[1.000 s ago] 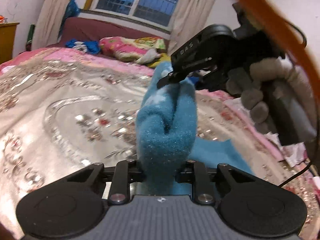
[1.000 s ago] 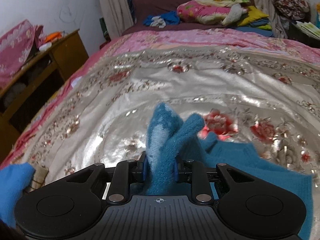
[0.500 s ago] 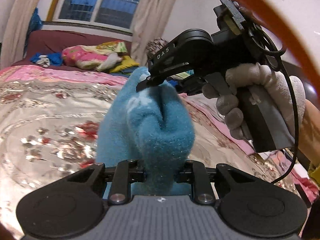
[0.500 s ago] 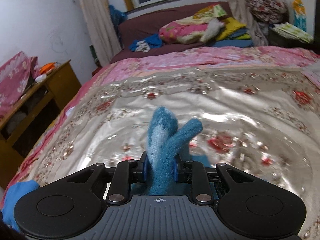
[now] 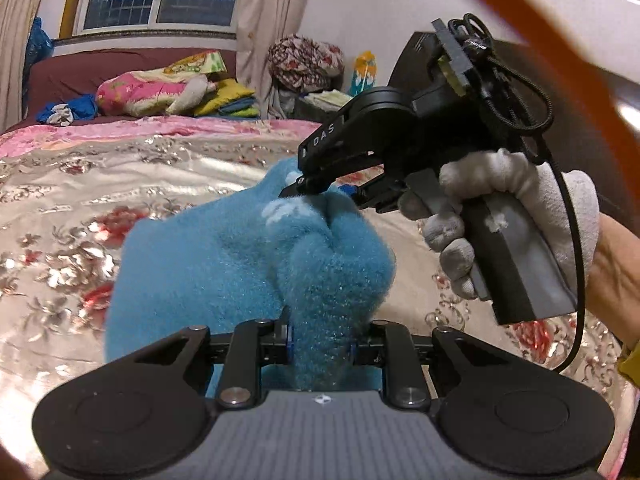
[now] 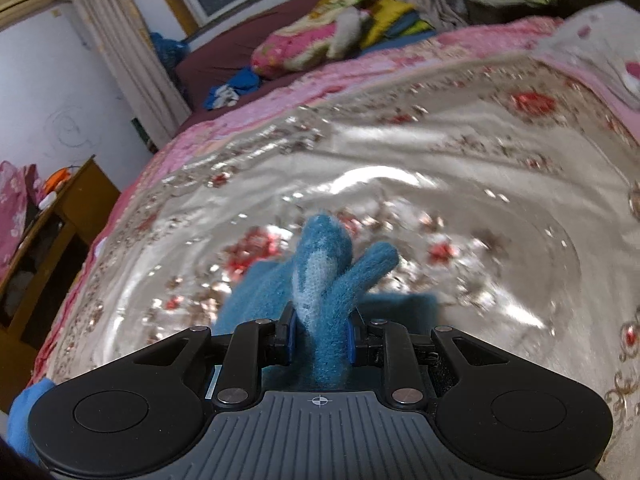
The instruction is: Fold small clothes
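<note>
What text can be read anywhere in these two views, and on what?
"DAS": white letters on the black arm of the right tool, seen in the left wrist view.
A small crosshair mark, no letters, sits on the grey body of the left tool and on the right tool's body in its own view.
The white patch on the blue sock shows no readable text.
Nothing else is legible.

Left black two-finger gripper [image 5: 320, 346]: jaws closed on a fold of fuzzy blue knit garment [image 5: 256, 264]. Right black two-finger gripper [image 6: 320, 338]: jaws clamped on the same garment, seen from the left wrist pinching its far end. Right hand [image 5: 516, 220]: white-gloved, wrapped round the grey handle behind those jaws.
</note>
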Motion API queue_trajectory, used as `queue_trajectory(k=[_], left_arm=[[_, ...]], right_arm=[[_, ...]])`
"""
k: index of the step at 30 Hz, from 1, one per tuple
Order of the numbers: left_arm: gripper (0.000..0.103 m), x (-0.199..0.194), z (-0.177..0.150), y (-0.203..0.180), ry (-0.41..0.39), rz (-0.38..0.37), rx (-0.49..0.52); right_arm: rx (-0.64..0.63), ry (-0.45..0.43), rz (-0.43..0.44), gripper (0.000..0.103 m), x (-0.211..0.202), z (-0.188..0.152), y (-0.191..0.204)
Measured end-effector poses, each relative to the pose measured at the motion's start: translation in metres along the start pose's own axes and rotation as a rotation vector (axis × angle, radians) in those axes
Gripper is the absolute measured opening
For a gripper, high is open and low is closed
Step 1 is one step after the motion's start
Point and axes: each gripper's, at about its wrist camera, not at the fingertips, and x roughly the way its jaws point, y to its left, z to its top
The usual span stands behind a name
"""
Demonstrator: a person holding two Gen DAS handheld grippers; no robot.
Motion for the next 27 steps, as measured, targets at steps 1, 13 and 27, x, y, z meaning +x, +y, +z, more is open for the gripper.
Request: queue_trajectory(k=[1,13,27], left_arm=[[0.028,0.004,-0.001,-0.003,0.005,0.004,0.0],[0.032,0.037,-0.027,-0.048,0.043,0.071,0.042],[0.078,0.012,-0.038,-0.056,0.063,-0.06,0.071]], right_arm=[[0.009,0.003,0.001,0.022,0.004,-0.002,-0.006],[0.026,0.034,0.004,0.023,0.033,-0.015,-0.055],[0.045,-0.069,0.087,0.039,-0.035,-0.039,-0.071]])
